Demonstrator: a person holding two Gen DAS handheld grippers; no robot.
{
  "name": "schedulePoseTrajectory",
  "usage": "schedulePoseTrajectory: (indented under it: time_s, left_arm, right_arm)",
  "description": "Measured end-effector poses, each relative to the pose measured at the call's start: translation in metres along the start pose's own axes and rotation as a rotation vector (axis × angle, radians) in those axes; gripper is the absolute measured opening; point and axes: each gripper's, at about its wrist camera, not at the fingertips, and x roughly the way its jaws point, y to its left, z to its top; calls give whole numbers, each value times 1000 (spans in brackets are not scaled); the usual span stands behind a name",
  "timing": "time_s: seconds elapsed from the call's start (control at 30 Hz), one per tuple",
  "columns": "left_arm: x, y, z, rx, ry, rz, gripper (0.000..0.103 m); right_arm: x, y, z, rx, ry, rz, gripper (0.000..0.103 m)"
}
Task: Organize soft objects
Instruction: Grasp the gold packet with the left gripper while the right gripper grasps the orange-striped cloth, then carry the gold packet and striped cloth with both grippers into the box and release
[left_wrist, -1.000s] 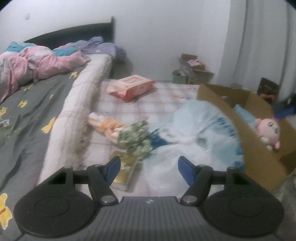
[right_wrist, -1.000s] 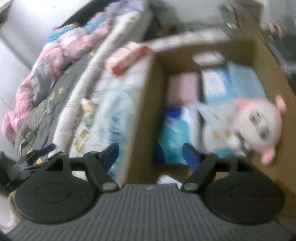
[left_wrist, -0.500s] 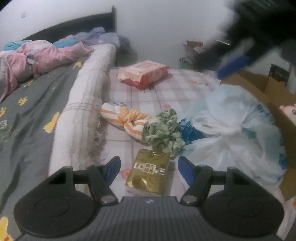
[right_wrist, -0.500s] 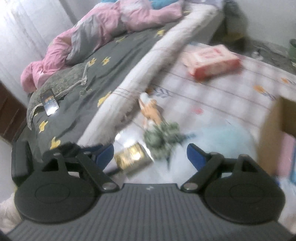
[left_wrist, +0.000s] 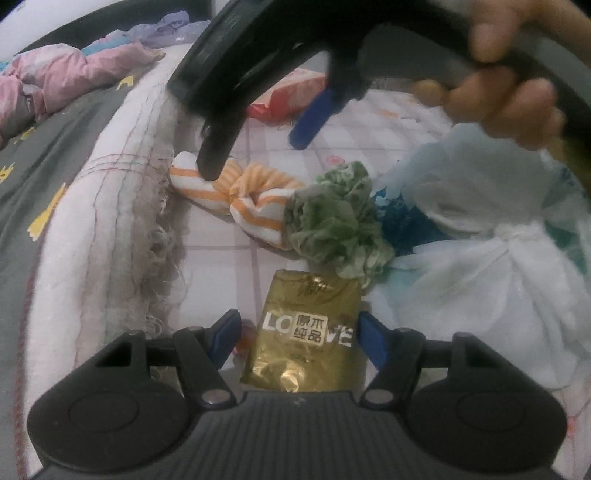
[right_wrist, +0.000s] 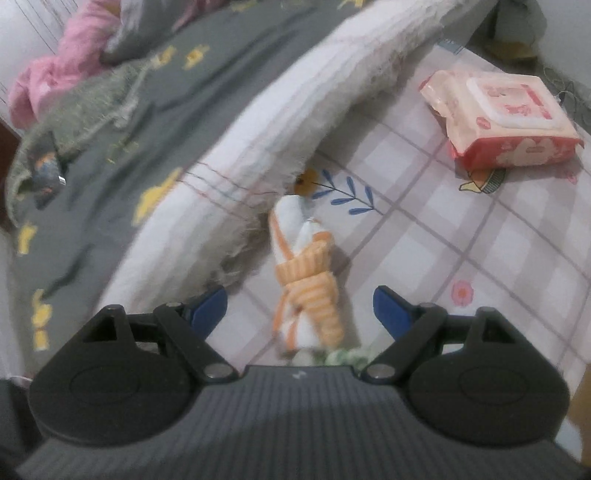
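An orange-and-white striped knotted cloth (left_wrist: 251, 199) lies on the checked mat (left_wrist: 236, 258) beside the bed. My right gripper (right_wrist: 299, 306) hangs over it, open, with the cloth (right_wrist: 306, 280) between and below its fingers, untouched. In the left wrist view that gripper (left_wrist: 258, 144) reaches in from the top, held by a hand (left_wrist: 509, 92). A green floral cloth (left_wrist: 336, 221) is bunched against the striped one. My left gripper (left_wrist: 299, 338) is open astride a gold tissue pack (left_wrist: 306, 332), with a gap visible at the left pad.
A knotted white plastic bag (left_wrist: 498, 240) lies at the right, something blue (left_wrist: 399, 218) under its edge. A pink wet-wipes pack (right_wrist: 506, 118) sits farther along the mat. The bed's frayed white blanket edge (left_wrist: 110, 221) and grey cover (right_wrist: 110, 122) border the left.
The right gripper swung from above the cardboard box to over the striped cloth and came into the left wrist view. The left gripper sank and advanced until the gold pack lay between its fingers.
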Motion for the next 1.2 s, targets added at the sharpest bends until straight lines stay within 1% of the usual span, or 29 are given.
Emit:
schedulePoseTrajectory:
  time_s: [0.1, 0.2, 0.23, 0.27, 0.3, 0.33, 0.37, 0.43, 0.5, 0.63, 0.73, 0.8, 0.9, 1.03, 1.2]
  left_arm:
    - [1, 0, 1, -1, -10, 17, 69]
    - [0, 1, 0, -12, -17, 21, 67]
    - [-1, 1, 0, -16, -18, 23, 64]
    - [-2, 2, -1, -24, -21, 28, 60]
    - [-1, 5, 0, -32, -24, 31, 58]
    - [-2, 6, 0, -39, -26, 35, 55]
    - [-3, 8, 0, -47, -27, 36, 55]
    - [-6, 11, 0, -70, -32, 47, 55]
    - [-13, 16, 0, -90, -42, 62, 55]
    - [-36, 26, 2, -146, -84, 97, 55]
    - [-58, 28, 5, -178, -128, 115, 55]
    - [-74, 25, 7, -184, -162, 117, 55]
    - [-96, 15, 15, -170, -220, 100, 55]
    - [-123, -8, 25, -137, -289, 29, 55]
    - [-137, -56, 41, -63, -323, -94, 55]
  right_arm:
    - [28, 4, 9, -7, 23, -10, 86]
    - [47, 7, 14, -28, 36, 1, 81]
    - [53, 9, 16, -32, 49, -2, 71]
    - [57, 9, 16, -28, 59, -3, 58]
    - [59, 9, 17, -25, 55, -8, 54]
    - [58, 11, 17, -30, 44, -8, 44]
    - [57, 10, 18, -20, 40, -1, 41]
    - [53, 7, 20, 14, 18, 9, 41]
    - [45, 3, 22, 33, -24, 14, 40]
    - [9, -5, 25, 90, -140, 50, 40]
    - [-33, -14, 21, 134, -247, 75, 40]
    - [-59, -17, 15, 156, -306, 93, 40]
    - [-104, -28, -2, 184, -388, 113, 40]
    - [-164, -47, -48, 247, -464, 117, 40]
    - [-229, -78, -142, 344, -505, 54, 40]
